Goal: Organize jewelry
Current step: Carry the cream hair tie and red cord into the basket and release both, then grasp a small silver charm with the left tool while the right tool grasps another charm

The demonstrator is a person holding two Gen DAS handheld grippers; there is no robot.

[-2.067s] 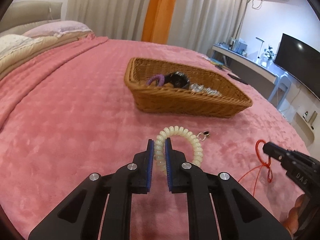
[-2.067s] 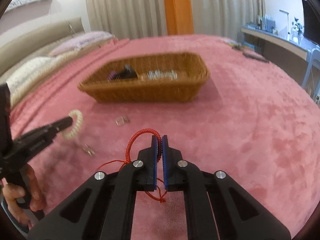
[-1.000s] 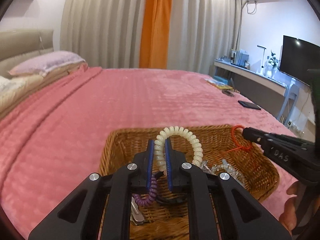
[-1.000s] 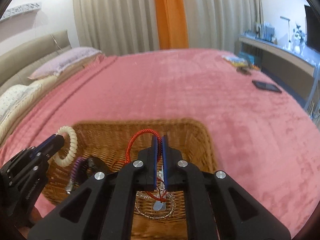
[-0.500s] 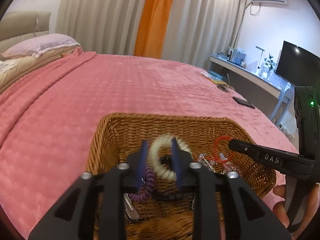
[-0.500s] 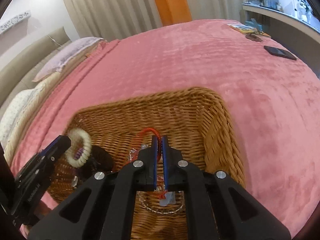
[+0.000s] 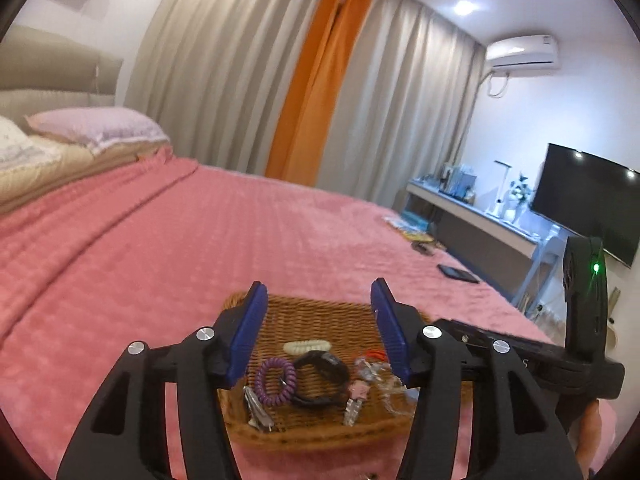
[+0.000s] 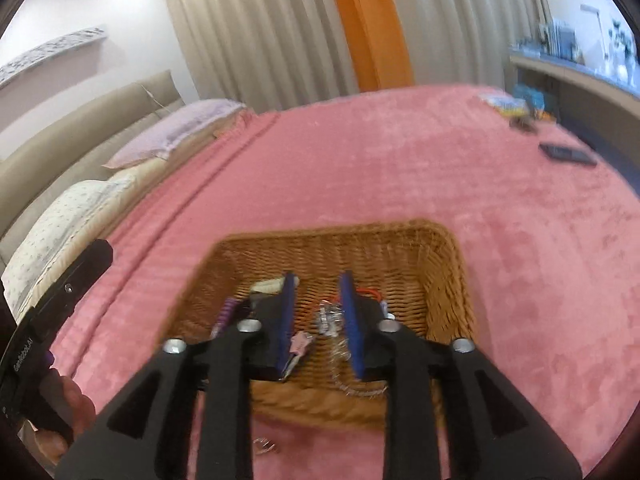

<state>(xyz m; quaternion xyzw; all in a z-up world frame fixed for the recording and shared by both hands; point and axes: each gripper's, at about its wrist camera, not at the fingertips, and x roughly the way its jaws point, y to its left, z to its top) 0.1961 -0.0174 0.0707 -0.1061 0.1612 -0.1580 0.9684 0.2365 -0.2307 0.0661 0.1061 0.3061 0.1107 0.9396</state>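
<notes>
I hold both grippers over a wicker basket (image 7: pixel 304 312) on a pink bed (image 7: pixel 140 248). My left gripper (image 7: pixel 318 330) is spread wide, empty. My right gripper (image 8: pixel 318 322) is parted, empty. In the basket lie a cream coil (image 7: pixel 306 347), purple coil (image 7: pixel 275 380) and red cord (image 8: pixel 366 292).

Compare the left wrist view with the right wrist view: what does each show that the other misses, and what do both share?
Only the left wrist view shows the television, the air conditioner and the black band lying in full inside the basket.

Only the right wrist view shows a small metal piece on the blanket in front of the basket.

Both show the wicker basket, the cream coil bracelet, the purple coil, the red cord, and an open left gripper and right gripper.
</notes>
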